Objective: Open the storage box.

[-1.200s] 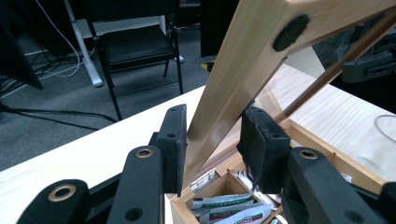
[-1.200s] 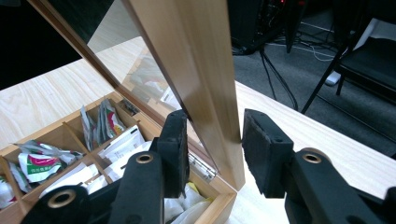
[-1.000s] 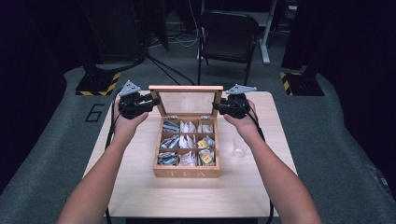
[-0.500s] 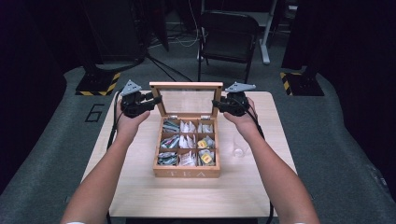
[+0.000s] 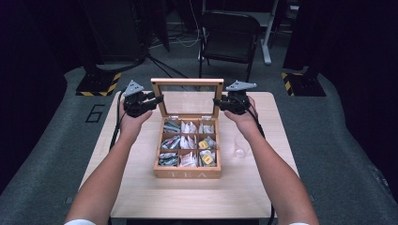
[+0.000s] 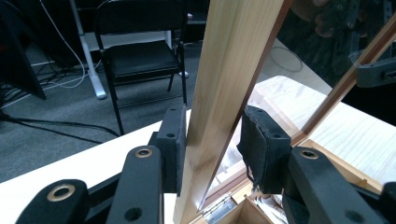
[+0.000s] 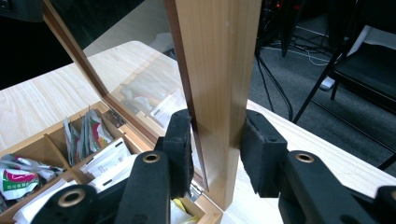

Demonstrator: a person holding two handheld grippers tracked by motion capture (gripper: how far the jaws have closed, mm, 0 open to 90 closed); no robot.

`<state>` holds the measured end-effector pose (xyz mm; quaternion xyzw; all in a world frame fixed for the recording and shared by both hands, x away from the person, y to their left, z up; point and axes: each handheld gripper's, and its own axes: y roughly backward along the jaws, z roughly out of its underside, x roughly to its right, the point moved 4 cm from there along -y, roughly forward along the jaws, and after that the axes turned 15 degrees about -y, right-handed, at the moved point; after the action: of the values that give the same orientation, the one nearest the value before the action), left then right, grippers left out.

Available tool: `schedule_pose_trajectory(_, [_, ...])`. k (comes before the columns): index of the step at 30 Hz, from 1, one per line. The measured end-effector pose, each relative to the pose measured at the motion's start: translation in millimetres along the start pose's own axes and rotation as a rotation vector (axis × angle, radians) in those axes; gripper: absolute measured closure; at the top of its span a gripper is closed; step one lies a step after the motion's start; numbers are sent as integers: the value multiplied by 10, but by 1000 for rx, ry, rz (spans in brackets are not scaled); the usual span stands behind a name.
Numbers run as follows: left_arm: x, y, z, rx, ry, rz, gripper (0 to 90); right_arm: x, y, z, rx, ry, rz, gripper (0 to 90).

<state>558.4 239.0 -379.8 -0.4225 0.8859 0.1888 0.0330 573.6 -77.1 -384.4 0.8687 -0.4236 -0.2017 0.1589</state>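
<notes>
Hardly shifted since the earlier frame, seen from above: left claw (image 5: pixel 158 99) and right claw (image 5: pixel 217 100) at opposite side rails of the glass lid (image 5: pixel 187 96), raised upright over the tea box (image 5: pixel 187 174) mid-tabletop (image 5: pixel 141 197), drinking glass (image 5: pixel 240 145) just right of the box. Along the left claw (image 6: pixel 212 149): clenched on the lid's wooden rail (image 6: pixel 229 93), near pad pressed flat, hinge (image 6: pixel 219 212) below. Along the right claw (image 7: pixel 215 154): astride the other rail (image 7: pixel 219 93), left pad touching, right pad seemingly just off the wood, grip hard to tell; tea packets (image 7: pixel 88 130) in compartments.

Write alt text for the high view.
A person's two grippers, left gripper and right gripper, flank the upright glass lid of an open wooden tea box on a light wooden table.
</notes>
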Motion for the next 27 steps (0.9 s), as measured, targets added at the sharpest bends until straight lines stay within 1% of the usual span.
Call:
schedule_pose_trajectory(1, [-7,2,3,-7,-6,3,619,6,-8,-2,3,6,0,644])
schedule_pose_trajectory(4, [-26,-13,11,2,4,6,624,15,-37,3,2,22,7,642])
schedule_pose_trajectory(5, [-33,-21,13,7,9,5,625,13,-49,8,3,17,9,641])
schedule_pose_trajectory(6, [-41,-25,17,9,9,6,628,25,-56,9,2,29,2,641])
schedule_pose_trajectory(7, [-46,-31,18,12,10,5,631,26,-64,10,4,12,8,641])
schedule_pose_trajectory(10, [-51,-50,24,18,17,-1,635,52,-80,7,9,-11,-9,641])
schedule_pose_trajectory(11, [-54,-59,27,18,16,-6,636,59,-82,10,7,-29,-11,642])
schedule_pose_trajectory(12, [-55,-67,28,18,16,-11,637,72,-91,7,10,-29,-17,643])
schedule_pose_trajectory(13, [-57,-74,29,20,17,-14,638,77,-93,9,8,-43,-18,643])
schedule_pose_trajectory(14, [-59,-80,30,22,22,-17,639,88,-100,5,10,-44,-21,642])
schedule_pose_trajectory(16, [-63,-89,34,22,32,-20,639,91,-109,3,11,-65,-22,641])
schedule_pose_trajectory(18, [-66,-99,33,25,43,-22,638,95,-119,1,10,-62,-16,639])
schedule_pose_trajectory(19, [-67,-102,33,25,46,-24,638,93,-126,6,9,-68,-11,637])
schedule_pose_trajectory(21, [-70,-101,34,22,46,-21,638,104,-143,21,-5,-58,-1,637])
schedule_pose_trajectory(23, [-71,-103,36,21,47,-23,638,109,-155,30,-5,-58,-3,636])
schedule_pose_trajectory(26, [-75,-117,36,28,60,-30,637,115,-162,31,-6,-62,-6,642])
schedule_pose_trajectory(27, [-77,-119,38,28,61,-32,637,122,-163,30,-7,-55,-6,644])
